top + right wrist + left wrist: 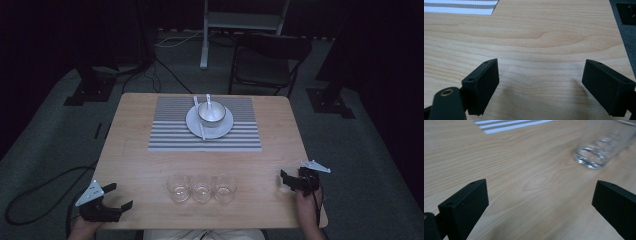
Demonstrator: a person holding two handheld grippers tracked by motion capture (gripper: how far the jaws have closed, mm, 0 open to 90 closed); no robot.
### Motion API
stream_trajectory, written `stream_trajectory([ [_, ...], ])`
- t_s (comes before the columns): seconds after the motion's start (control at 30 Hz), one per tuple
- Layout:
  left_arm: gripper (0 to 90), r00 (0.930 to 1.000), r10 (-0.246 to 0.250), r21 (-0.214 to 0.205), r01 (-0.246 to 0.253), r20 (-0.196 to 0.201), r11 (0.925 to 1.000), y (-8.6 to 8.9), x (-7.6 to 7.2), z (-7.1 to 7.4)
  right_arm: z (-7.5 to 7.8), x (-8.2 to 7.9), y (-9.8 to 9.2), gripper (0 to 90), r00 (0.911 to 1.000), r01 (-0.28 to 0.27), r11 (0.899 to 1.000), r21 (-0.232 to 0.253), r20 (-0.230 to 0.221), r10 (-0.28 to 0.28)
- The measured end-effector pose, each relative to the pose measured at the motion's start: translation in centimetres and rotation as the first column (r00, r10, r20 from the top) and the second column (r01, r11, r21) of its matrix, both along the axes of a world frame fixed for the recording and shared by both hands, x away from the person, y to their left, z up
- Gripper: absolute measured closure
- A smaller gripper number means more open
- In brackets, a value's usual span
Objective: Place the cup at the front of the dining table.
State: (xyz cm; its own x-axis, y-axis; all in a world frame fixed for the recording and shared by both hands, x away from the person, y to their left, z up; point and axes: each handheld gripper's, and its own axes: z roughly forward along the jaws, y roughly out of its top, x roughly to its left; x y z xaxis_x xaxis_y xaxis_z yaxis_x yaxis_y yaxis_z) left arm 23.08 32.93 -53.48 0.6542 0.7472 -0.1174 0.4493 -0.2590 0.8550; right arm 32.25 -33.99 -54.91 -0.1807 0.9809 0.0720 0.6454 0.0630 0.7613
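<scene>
Three clear glasses (202,187) stand in a row near the table's front edge. Farther back, a striped grey placemat (170,135) carries a white plate (192,125) with a metal bowl (211,113), a spoon (208,99) and chopsticks (199,116). My left gripper (119,196) hovers at the front left corner, open and holding nothing. In the left gripper view its jaws stand wide apart (540,192), with one glass (596,147) ahead to the right. My right gripper (284,180) sits at the front right, open and holding nothing (541,70) over bare wood.
The wooden table (135,165) has free room on both sides of the glasses. Beyond it stand a dark chair (270,55) and a white stand (240,22). A cable (35,192) lies on the grey floor at the left. The table's right edge (621,45) is close to my right gripper.
</scene>
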Motion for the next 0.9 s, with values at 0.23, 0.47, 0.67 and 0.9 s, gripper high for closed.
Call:
stream_trajectory([
  [0.23, 1.2, 0.9997, -0.014, 0.011, 0.014, -0.022, 0.9998, 0.3, 0.3, -0.6, 0.0, 0.0, 0.2, 13.6, 1.0000, 0.004, 1.000, -0.021, -0.006, -0.004],
  [0.47, 1.2, 0.9968, -0.046, 0.010, 0.047, -0.065, 0.9988, 0.4, 0.6, -0.7, 0.0, 0.0, 0.3, 13.6, 0.9999, 0.008, 1.000, -0.030, -0.009, -0.008],
  [0.67, 1.3, 0.9930, -0.072, 0.013, 0.074, -0.093, 0.9972, 0.2, 1.0, -0.8, 0.0, 0.0, 0.2, 13.6, 0.9999, 0.010, 1.000, -0.028, -0.007, -0.010],
  [0.9, 2.5, 0.9924, -0.069, 0.006, 0.070, -0.102, 0.9976, 0.3, 1.2, -0.7, 0.0, 0.0, 0.2, 13.6, 0.9999, 0.009, 1.000, -0.021, -0.007, -0.010],
])
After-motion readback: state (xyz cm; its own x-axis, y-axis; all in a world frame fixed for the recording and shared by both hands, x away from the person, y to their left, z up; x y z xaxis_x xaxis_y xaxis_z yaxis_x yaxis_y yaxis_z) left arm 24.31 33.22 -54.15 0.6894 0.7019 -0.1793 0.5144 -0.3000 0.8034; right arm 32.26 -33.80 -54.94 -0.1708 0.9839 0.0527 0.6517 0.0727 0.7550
